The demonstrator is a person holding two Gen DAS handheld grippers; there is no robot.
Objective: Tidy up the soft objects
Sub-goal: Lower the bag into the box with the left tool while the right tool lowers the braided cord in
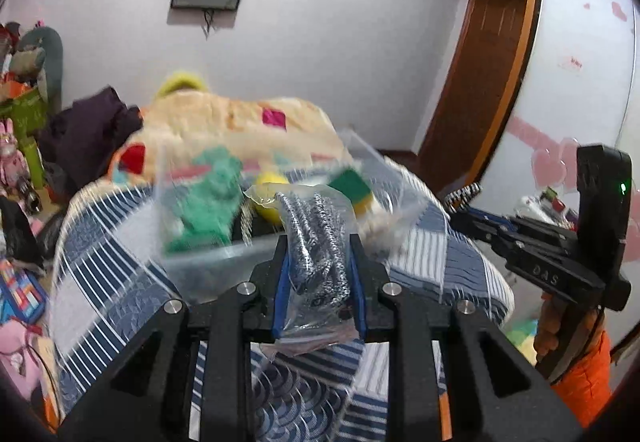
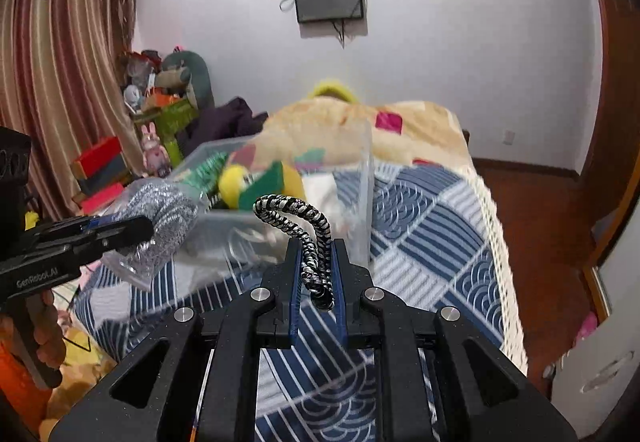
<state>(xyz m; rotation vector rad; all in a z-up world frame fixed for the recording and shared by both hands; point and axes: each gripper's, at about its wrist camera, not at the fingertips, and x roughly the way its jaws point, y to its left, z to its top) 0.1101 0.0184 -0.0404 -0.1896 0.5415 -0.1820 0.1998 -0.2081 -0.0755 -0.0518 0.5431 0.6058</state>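
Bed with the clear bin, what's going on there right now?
A person is sorting soft things with two handheld grippers. The left gripper is shut on a plastic bag of black-and-white items; the right gripper pinches a black-and-white braided cord. Both hover before the clear bin, which already holds sponges and a green cloth.

a bed (image 2: 432, 209) carries everything, spread with a blue-and-white patterned cover (image 1: 420, 246). on it, near 12 o'clock from the cameras, sits a clear bin (image 2: 360, 177). beyond the bin, a cream blanket (image 2: 416, 129) with coloured squares lies heaped. a dark garment (image 1: 88, 133) lies at the blanket's 9 o'clock.
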